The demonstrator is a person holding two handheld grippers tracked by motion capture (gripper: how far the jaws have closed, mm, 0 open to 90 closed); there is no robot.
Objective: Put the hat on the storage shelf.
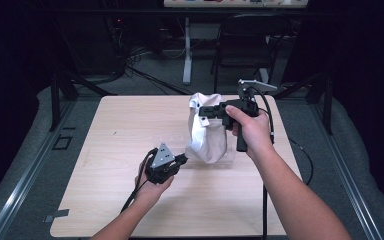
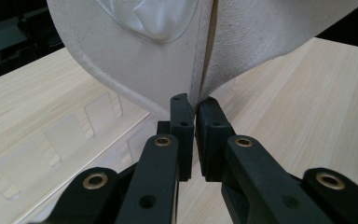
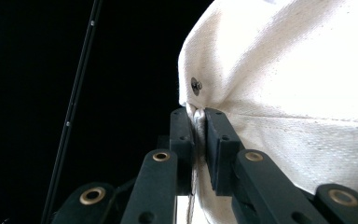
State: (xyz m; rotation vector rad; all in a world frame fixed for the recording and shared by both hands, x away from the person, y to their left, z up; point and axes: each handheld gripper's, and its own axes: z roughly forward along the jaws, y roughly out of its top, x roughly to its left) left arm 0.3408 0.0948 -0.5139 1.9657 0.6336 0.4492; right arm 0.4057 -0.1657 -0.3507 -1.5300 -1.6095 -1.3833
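Hanging pinched between both hand-held grippers (image 1: 186, 159) (image 1: 203, 114), the cream cloth cap (image 1: 207, 136) sags.

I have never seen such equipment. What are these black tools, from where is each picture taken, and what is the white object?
A person sits at a wooden table and holds a hand tool with two black jaws in each hand. The high view looks down from above the person. The other two pictures come from small cameras riding on the tools, looking along their jaws.

The white object is a cloth cap, lifted off the table. The right gripper pinches its fabric near a small metal eyelet, up high. The left gripper is closed on the cap's lower edge. A clear plastic sheet lies flat on the table below.
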